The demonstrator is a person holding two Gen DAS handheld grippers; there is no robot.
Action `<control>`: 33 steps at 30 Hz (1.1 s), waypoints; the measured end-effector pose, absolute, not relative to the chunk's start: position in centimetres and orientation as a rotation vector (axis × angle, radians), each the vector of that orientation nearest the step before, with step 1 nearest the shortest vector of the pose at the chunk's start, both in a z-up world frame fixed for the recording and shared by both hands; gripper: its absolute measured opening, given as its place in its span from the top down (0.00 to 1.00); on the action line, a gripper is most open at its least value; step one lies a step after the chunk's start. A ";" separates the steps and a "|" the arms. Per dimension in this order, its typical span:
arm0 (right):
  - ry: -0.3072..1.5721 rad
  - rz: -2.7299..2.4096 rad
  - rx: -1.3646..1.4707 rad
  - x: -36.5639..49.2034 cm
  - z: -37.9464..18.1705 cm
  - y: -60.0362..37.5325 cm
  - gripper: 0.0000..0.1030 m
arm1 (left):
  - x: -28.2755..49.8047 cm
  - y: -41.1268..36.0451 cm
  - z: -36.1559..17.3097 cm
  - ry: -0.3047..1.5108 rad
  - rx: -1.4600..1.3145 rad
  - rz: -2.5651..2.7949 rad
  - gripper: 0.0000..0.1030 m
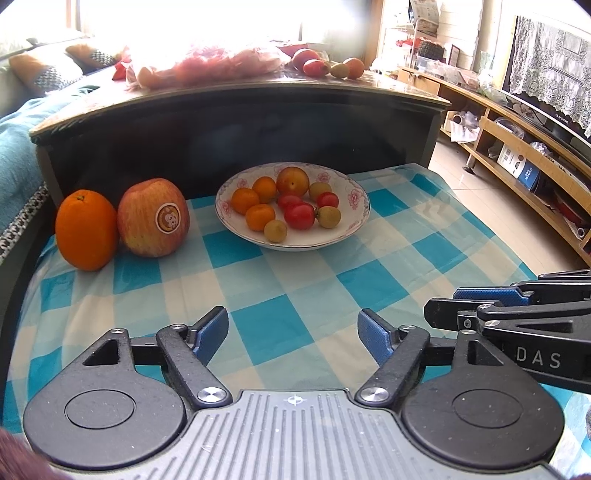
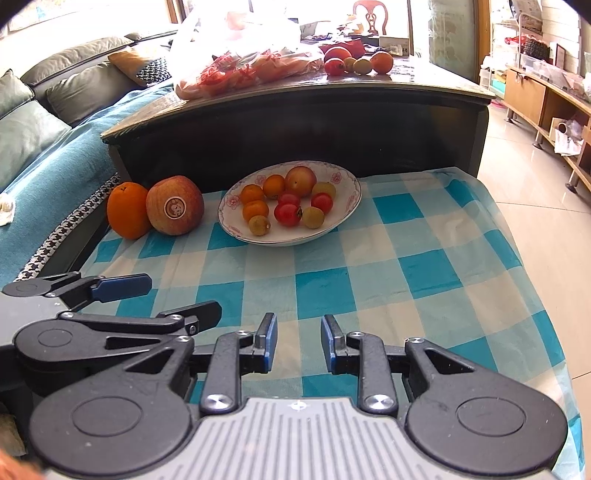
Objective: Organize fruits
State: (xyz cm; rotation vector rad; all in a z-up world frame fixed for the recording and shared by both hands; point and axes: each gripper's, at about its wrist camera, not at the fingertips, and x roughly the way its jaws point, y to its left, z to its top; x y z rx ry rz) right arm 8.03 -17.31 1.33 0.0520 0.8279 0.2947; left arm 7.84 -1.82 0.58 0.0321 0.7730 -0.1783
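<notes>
Checked cloth (image 1: 280, 317) bears stickered apple (image 1: 153, 218); "DAS" on right gripper (image 1: 439, 306); both grippers' fingers apart.

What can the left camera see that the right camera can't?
Only the left wrist view shows the dark screen with a lace cover on the far right.

Only the right wrist view shows the wooden chair behind the dark table and the grey sofa cushions.

Both show the plate of small fruits, the orange touching the stickered apple, the checked cloth, and both open grippers, the left gripper and the right gripper.
</notes>
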 end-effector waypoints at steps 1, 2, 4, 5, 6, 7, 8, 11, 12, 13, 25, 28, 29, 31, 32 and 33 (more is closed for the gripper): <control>0.827 0.295 0.053 7.9 1.3 -17.3 0.71 | 7.8 -1.8 0.6 0.772 0.030 -0.178 0.20; 0.827 0.295 0.053 7.8 1.4 -17.3 0.71 | 7.7 -1.8 0.6 0.772 0.029 -0.177 0.20; 0.828 0.294 0.054 7.7 1.4 -17.3 0.71 | 7.5 -1.8 0.6 0.775 0.027 -0.177 0.20; 0.829 0.293 0.054 7.6 1.4 -17.3 0.71 | 7.5 -1.8 0.6 0.777 0.026 -0.176 0.19; 0.830 0.293 0.055 7.5 1.4 -17.3 0.71 | 7.4 -1.8 0.5 0.781 0.025 -0.176 0.19; 0.831 0.293 0.055 7.4 1.4 -17.4 0.71 | 7.3 -1.8 0.5 0.785 0.022 -0.176 0.19; 0.831 0.292 0.056 7.2 1.4 -17.4 0.71 | 7.2 -1.8 0.5 0.788 0.018 -0.176 0.19; 0.833 0.292 0.059 6.7 1.4 -17.4 0.71 | 6.9 -1.7 0.4 0.801 0.009 -0.175 0.17; 0.833 0.293 0.060 6.5 1.4 -17.4 0.71 | 6.7 -1.7 0.4 0.801 0.009 -0.174 0.17; 0.833 0.292 0.060 6.4 1.4 -17.4 0.71 | 6.5 -1.7 0.5 0.798 0.011 -0.172 0.17; 0.849 0.287 0.075 4.1 1.4 -17.5 0.71 | 4.4 -1.4 0.8 0.802 -0.011 -0.152 0.15; 0.852 0.287 0.080 3.5 1.4 -17.5 0.71 | 3.8 -1.6 0.9 0.799 0.000 -0.149 0.15; 0.854 0.287 0.083 3.3 1.4 -17.5 0.71 | 3.6 -1.6 1.0 0.801 0.001 -0.148 0.15; 0.855 0.290 0.088 2.9 1.4 -17.5 0.71 | 3.2 -1.5 1.0 0.801 0.002 -0.148 0.15; 0.855 0.292 0.088 2.7 1.4 -17.5 0.71 | 3.1 -1.5 1.0 0.801 0.003 -0.148 0.15; 0.855 0.293 0.088 2.5 1.5 -17.5 0.71 | 2.9 -1.5 1.0 0.800 0.007 -0.146 0.15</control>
